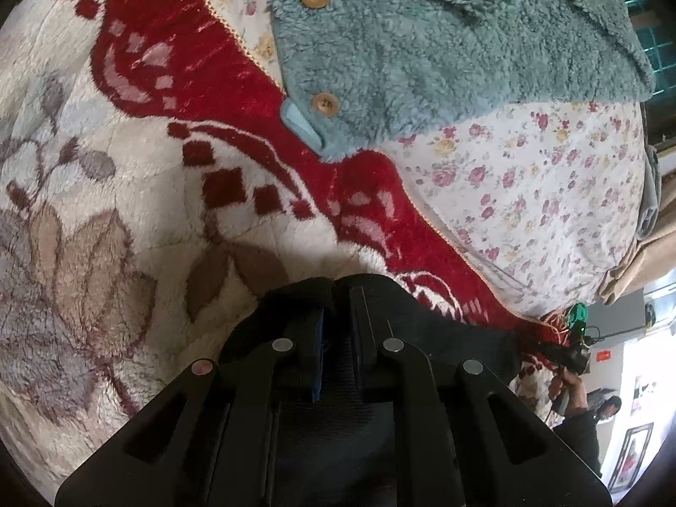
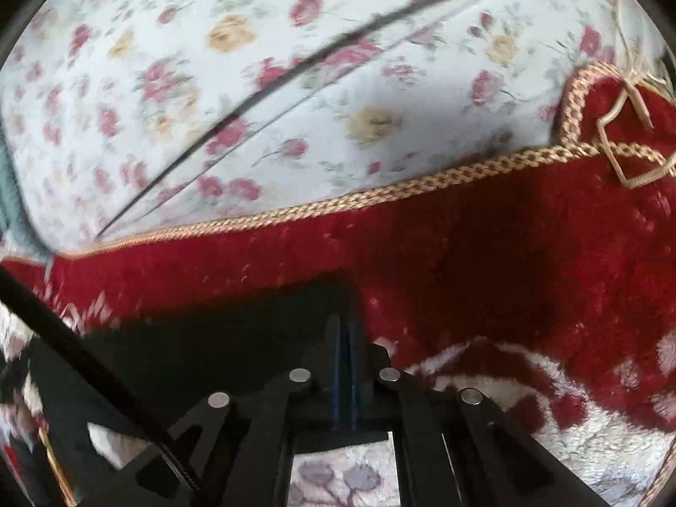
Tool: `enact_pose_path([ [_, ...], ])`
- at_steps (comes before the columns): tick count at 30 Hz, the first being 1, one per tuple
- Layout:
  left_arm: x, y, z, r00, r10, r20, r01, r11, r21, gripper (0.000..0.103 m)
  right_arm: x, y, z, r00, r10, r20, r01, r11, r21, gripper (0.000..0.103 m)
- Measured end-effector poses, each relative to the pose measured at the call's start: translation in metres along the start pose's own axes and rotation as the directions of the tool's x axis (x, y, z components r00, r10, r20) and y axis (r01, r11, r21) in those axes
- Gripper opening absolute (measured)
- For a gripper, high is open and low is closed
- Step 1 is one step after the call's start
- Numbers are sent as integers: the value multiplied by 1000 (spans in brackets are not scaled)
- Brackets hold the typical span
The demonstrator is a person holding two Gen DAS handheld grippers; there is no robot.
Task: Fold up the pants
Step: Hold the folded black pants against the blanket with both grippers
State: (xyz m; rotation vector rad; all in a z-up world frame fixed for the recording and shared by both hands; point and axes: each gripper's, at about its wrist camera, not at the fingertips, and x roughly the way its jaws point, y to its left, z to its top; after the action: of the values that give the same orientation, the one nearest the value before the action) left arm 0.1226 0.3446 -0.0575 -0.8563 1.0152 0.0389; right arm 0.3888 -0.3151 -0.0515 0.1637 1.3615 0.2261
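Observation:
The black pants (image 1: 464,338) lie bunched on a red-and-cream plush blanket (image 1: 219,84). In the left wrist view my left gripper (image 1: 340,295) is shut on a fold of the pants, and black cloth wraps around both fingers. Far to the right in that view a hand (image 1: 568,384) holds my right gripper (image 1: 570,357) at the blanket's edge. In the right wrist view my right gripper (image 2: 344,325) points steeply down, jaws nearly together. It pinches the edge of the pants (image 2: 211,329), which spread away to its left.
A teal fleece garment (image 1: 422,42) with wooden buttons lies on a floral sheet (image 1: 528,177) beyond the blanket. The red blanket (image 2: 464,253) has a gold braided hem (image 2: 380,198) with a loose cord loop (image 2: 625,160). A black cable (image 2: 63,329) crosses the lower left.

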Motion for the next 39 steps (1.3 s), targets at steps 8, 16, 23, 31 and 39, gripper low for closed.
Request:
enact_pose_path([
  [8, 5, 2, 2, 1000, 4, -9, -4, 1000, 5, 10, 27, -4, 6, 996, 60, -60, -57, 997, 51, 20],
  [16, 6, 4, 3, 1000, 0, -14, 0, 1000, -3, 10, 39, 10, 4, 985, 152, -83, -147, 988, 56, 20],
  [23, 13, 9, 4, 999, -11, -32, 9, 999, -32, 10, 65, 11, 9, 992, 85, -96, -78, 994, 74, 20],
  [31, 8, 3, 1, 1000, 0, -12, 0, 1000, -1, 10, 52, 42, -3, 997, 48, -67, -52, 997, -51, 2],
  [39, -29, -12, -11, 998, -50, 43, 49, 998, 24, 9, -12, 50, -32, 995, 84, 52, -81, 995, -61, 2],
])
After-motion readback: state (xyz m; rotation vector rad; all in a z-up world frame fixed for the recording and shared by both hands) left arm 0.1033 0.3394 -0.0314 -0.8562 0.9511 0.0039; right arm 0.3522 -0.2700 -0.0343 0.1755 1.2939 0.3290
